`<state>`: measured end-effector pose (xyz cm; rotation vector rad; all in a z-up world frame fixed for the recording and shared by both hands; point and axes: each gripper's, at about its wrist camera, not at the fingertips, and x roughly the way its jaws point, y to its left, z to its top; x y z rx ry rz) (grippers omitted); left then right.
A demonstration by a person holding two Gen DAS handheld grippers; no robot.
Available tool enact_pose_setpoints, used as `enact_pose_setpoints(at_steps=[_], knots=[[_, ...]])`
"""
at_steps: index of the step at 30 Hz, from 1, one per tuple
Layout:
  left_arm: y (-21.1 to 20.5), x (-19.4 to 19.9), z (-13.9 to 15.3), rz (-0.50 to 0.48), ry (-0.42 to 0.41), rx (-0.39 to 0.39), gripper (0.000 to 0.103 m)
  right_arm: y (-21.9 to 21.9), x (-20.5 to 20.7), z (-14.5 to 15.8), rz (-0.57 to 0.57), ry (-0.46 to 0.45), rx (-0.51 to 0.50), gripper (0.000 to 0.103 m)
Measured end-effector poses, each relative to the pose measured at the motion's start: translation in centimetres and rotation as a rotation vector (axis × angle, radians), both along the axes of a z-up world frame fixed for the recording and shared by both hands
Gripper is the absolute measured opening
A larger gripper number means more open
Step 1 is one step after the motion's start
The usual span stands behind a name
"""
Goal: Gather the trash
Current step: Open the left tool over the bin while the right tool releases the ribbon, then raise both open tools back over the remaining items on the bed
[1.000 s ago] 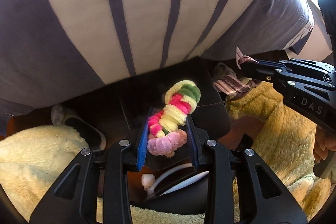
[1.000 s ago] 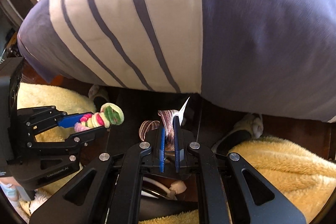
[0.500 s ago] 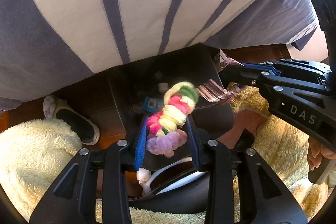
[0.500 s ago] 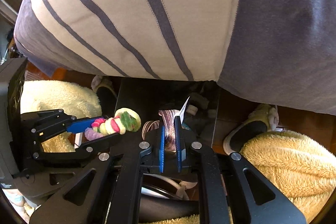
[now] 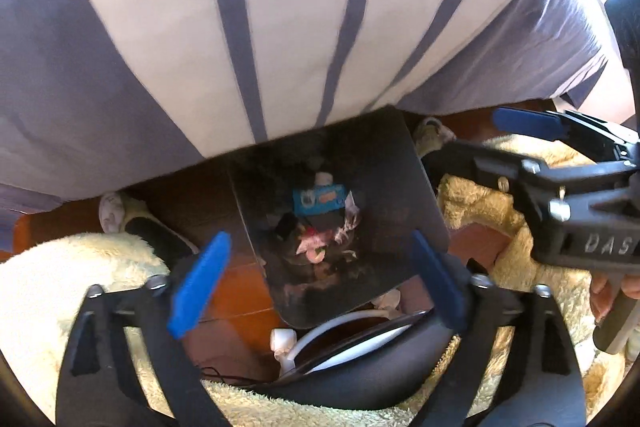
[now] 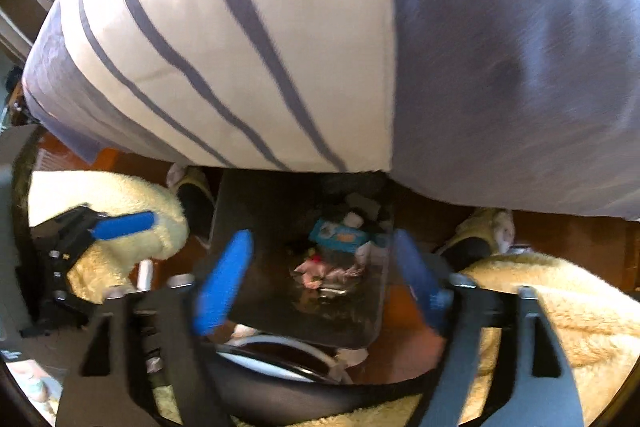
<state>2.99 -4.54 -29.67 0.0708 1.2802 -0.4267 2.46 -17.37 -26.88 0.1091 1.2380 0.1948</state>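
1. The left gripper (image 5: 316,283) has just been opening; its blue fingers (image 5: 199,283) stand wide apart with nothing between them.
2. The right gripper (image 6: 320,283) has likewise just been opening, its fingers (image 6: 222,283) spread wide and empty.
3. Both point down over the dark trash bin (image 5: 404,187) on the wooden floor (image 5: 236,291).
4. The trash (image 5: 320,223) lies at the bin's bottom, well below both pairs of fingers: a blue packet (image 6: 338,235) among crumpled pinkish scraps.

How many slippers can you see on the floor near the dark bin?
2. In the right wrist view, one slipper is at the picture's left of the bin, the other slipper at its right. The striped fabric may hide more.
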Motion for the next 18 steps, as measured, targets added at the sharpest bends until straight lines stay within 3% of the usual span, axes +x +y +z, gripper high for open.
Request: enact_pose_setpoints(at_steps=[4, 18], knots=[[0.3, -0.3, 1.6, 0.007, -0.030, -0.020, 0.095, -0.5, -0.2, 1.0, -0.019, -0.037, -0.047, 0.096], [1.4, -1.4, 8.3, 0.011, -0.204, -0.024, 0.095, -1.7, -1.5, 7.4, -0.062, -0.175, -0.033, 0.097]])
